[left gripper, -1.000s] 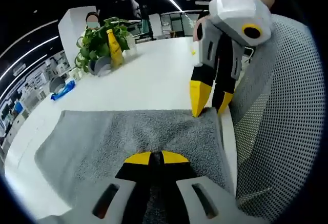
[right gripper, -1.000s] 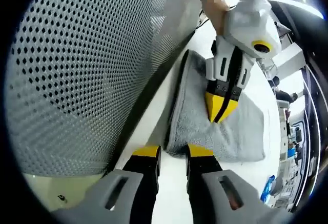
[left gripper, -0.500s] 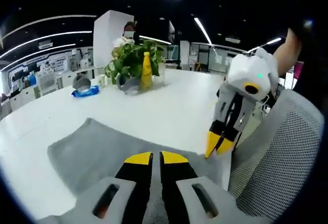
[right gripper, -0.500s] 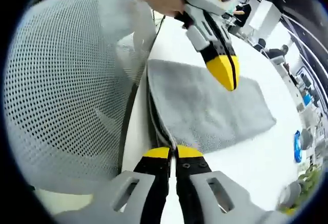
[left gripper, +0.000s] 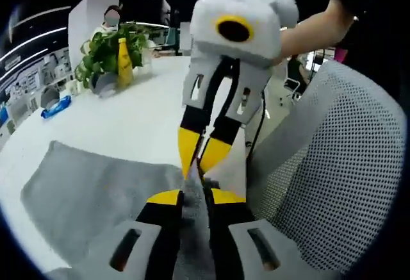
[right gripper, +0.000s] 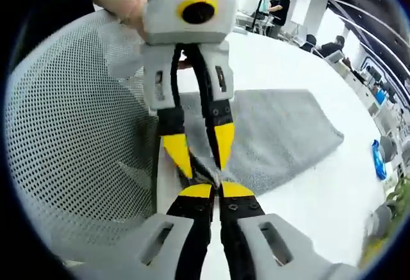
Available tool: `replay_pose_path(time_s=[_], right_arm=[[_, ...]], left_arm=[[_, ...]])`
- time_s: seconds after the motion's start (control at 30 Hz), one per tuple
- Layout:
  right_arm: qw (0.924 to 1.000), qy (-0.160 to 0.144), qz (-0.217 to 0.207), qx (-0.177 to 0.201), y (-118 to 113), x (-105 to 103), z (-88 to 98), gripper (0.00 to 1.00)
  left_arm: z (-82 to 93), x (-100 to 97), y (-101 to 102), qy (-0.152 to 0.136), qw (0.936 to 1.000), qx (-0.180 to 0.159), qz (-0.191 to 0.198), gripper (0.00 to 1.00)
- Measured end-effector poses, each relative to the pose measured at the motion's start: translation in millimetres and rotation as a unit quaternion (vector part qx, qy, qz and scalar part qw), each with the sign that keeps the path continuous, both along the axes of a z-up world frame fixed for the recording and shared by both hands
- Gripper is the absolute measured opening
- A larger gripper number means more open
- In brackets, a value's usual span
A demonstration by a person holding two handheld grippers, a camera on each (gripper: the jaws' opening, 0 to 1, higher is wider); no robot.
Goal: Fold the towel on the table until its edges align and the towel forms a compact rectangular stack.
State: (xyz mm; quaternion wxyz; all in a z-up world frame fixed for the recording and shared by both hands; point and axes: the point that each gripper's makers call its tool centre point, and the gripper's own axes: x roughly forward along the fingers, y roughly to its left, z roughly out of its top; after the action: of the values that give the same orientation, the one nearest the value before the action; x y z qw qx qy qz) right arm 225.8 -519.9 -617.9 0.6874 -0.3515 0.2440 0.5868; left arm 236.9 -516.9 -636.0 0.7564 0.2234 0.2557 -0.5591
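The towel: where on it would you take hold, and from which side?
By the near edge beside the chair, coming in low from the chair side. The towel lies flat on the table, so only its edge offers a lip. Both tongs, left and right, pinch there.

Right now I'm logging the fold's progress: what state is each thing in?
towel: folded over, flat on the table, near edge lifted by both grippers.
left gripper: shut on towel edge.
right gripper: shut on towel edge.
mesh chair: against the table edge.
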Motion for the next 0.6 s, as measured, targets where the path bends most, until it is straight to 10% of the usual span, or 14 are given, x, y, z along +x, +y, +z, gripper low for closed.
replay_pose_path(time_s=[0.13, 0.6], right_arm=[[0.9885, -0.082, 0.092, -0.089, -15.7, -13.4, -17.4, 0.04], [0.9790, -0.094, 0.133, -0.123, -12.1, -22.9, -36.8, 0.09]], left_arm=[[1.8, 11.2, 6.6, 0.093, 0.9908, -0.048, 0.086, 0.03], [0.0, 11.5, 9.8, 0.086, 0.9923, -0.047, 0.076, 0.03]])
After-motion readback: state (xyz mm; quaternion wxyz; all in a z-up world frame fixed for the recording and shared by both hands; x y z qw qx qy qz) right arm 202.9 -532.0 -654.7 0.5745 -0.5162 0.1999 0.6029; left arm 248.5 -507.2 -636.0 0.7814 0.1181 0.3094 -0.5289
